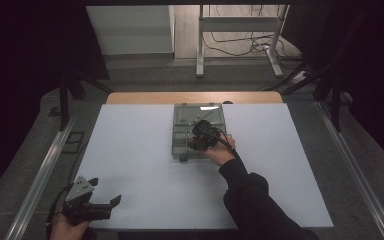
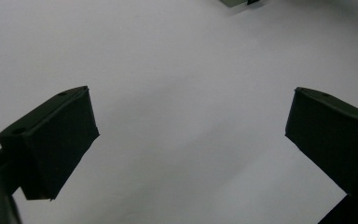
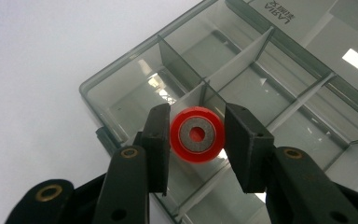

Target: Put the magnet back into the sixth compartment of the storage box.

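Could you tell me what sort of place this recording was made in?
Probably a lab or workshop set up for recording handling work, not a home. A white table stands between metal floor rails, loose cables trail round a frame behind it, and the right hand-held gripper holds a red ring over a clear compartment box.

— What's behind the white table (image 1: 130,150)?
— Grey floor (image 1: 145,75), a white cabinet (image 1: 130,30), a metal frame stand (image 1: 240,35) with loose cables (image 1: 240,47). Dark on both sides, rails (image 1: 40,175) flanking.
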Demonstrator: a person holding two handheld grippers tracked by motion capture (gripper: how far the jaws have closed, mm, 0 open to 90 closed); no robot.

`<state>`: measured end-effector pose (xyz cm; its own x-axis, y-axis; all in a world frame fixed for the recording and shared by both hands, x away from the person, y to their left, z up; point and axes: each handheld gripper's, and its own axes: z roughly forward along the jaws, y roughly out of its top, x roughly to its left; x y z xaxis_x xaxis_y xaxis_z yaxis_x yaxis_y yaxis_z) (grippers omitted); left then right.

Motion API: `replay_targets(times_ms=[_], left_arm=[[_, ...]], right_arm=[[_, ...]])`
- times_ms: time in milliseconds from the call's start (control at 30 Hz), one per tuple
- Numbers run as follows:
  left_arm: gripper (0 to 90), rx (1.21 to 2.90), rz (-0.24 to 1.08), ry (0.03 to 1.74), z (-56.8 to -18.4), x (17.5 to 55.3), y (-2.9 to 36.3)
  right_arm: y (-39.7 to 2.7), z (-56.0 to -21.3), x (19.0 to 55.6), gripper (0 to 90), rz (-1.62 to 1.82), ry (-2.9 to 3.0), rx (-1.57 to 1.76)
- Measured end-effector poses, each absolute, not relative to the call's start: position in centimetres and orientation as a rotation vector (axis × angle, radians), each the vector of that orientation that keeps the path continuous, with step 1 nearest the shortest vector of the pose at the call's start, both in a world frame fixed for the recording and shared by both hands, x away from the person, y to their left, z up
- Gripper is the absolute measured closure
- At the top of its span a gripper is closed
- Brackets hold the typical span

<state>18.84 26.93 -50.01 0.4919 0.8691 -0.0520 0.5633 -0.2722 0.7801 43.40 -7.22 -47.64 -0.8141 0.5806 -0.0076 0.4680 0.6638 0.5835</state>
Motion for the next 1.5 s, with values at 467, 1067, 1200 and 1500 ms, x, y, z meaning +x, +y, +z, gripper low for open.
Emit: replay_targets(times_ms=[467,1067,1200,1500], left_arm=[[2.4,1.968,0.504,1.179,-50.0,18.8,26.9],[2.4,1.970,0.505,1.178,-50.0,18.8,26.9],[2.4,1.970,0.506,1.178,-50.0,18.8,26.9],[2.4,1.971,0.507,1.178,-50.0,18.8,26.9]], right_arm=[[-7.0,-48.4,43.8,61.7,0.832,2.694,0.867],[-7.0,-47.9,43.5,45.3,0.854,2.680,0.835],[-7.0,-47.6,43.3,41.8,0.850,2.670,0.826],[-7.1,-47.1,42.8,37.1,0.852,2.664,0.813]])
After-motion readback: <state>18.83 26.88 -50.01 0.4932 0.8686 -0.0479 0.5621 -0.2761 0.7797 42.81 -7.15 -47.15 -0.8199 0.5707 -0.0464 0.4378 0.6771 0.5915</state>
